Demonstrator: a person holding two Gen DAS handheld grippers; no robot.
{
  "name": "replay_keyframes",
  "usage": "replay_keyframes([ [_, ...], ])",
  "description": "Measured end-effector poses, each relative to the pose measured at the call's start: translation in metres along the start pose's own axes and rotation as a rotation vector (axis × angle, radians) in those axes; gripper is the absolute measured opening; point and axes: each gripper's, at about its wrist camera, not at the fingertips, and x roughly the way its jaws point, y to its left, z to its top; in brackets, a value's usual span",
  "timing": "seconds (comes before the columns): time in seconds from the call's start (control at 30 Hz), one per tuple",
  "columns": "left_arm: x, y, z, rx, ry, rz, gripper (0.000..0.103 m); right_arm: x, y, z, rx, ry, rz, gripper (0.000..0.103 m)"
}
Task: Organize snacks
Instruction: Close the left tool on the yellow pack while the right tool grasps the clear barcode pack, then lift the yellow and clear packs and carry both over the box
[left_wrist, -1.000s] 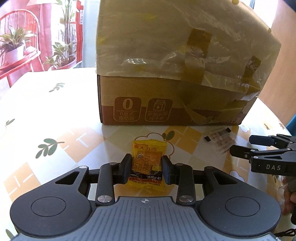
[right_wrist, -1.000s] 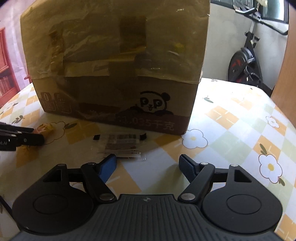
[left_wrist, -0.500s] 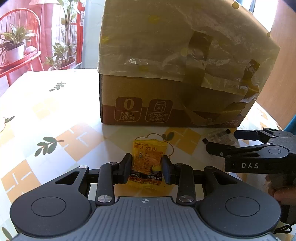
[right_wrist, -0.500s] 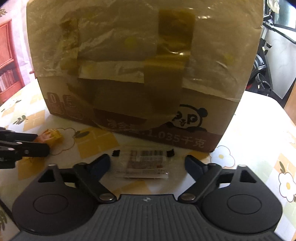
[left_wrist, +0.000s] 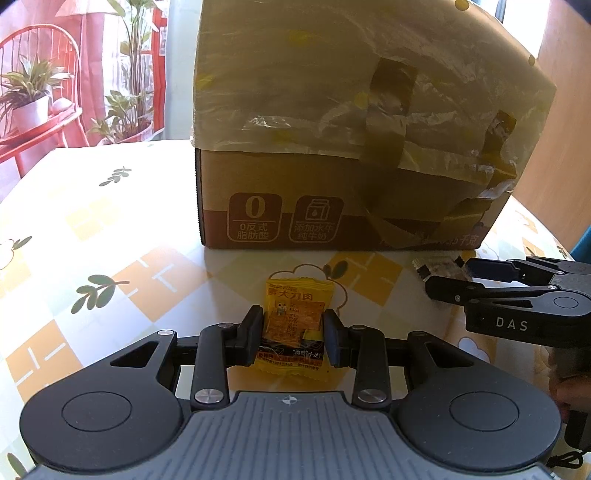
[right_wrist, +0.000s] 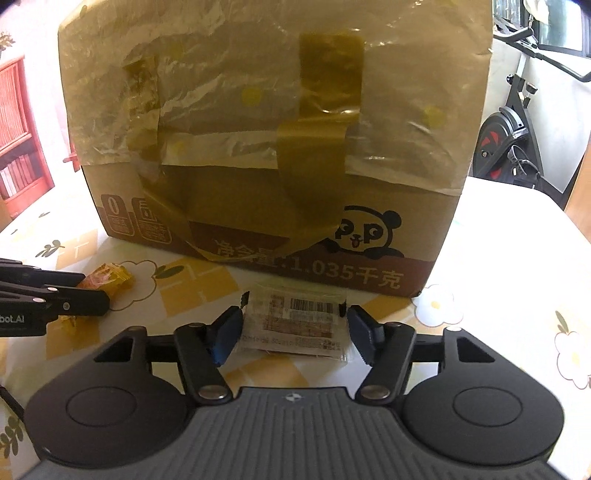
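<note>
Trouble could come from the right side first: the clear packet (right_wrist: 295, 325) is thin, slippery film lying flat on the tabletop (right_wrist: 517, 266), and if the right gripper (right_wrist: 293, 332) closes too high the jaws may just skate over it or buckle it upward instead of taking hold; too low and the fingertips (right_wrist: 227, 330) scrape the patterned cloth. Right now those jaws are spread wide, one at nine o'clock and one at three o'clock of the packet, each just beside a short edge, not pressing it as far as I can tell. Over on the left, the left gripper (left_wrist: 291, 334) has its jaws clamped on the lower half of the yellow snack packet (left_wrist: 295, 325), with the upper half poking out toward twelve o'clock; that grip is narrow and low, so a quick swing could let the packet pivot or slide free. The big cardboard box (left_wrist: 351, 147), draped in plastic and tape, stands at twelve o'clock of both grippers, close enough that any forward lift risks bumping its wall or snagging the loose film. In the left view, the right gripper sits at three o'clock, near enough that crossing paths could knock the two tools together.
</note>
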Motion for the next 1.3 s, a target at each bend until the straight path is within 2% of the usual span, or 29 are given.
replay_keyframes([
  [0.2, 0.0, 0.0, 0.001, -0.001, 0.008, -0.001, 0.038, -0.001, 0.005, 0.0, -0.006, -0.008, 0.023, 0.061],
  [0.37, -0.003, 0.011, 0.006, -0.063, 0.034, -0.03, 0.036, -0.014, 0.008, -0.007, 0.005, -0.007, 0.058, 0.06],
  [0.5, -0.012, 0.013, 0.005, -0.058, 0.014, -0.022, 0.036, -0.029, 0.002, -0.011, 0.048, -0.032, 0.051, 0.06],
  [1.0, -0.075, -0.008, 0.041, -0.009, -0.185, -0.081, 0.036, -0.095, 0.007, 0.024, 0.031, -0.227, 0.105, 0.06],
  [1.3, -0.107, -0.021, 0.09, 0.038, -0.358, -0.132, 0.036, -0.133, 0.01, 0.063, 0.029, -0.387, 0.134, 0.06],
])
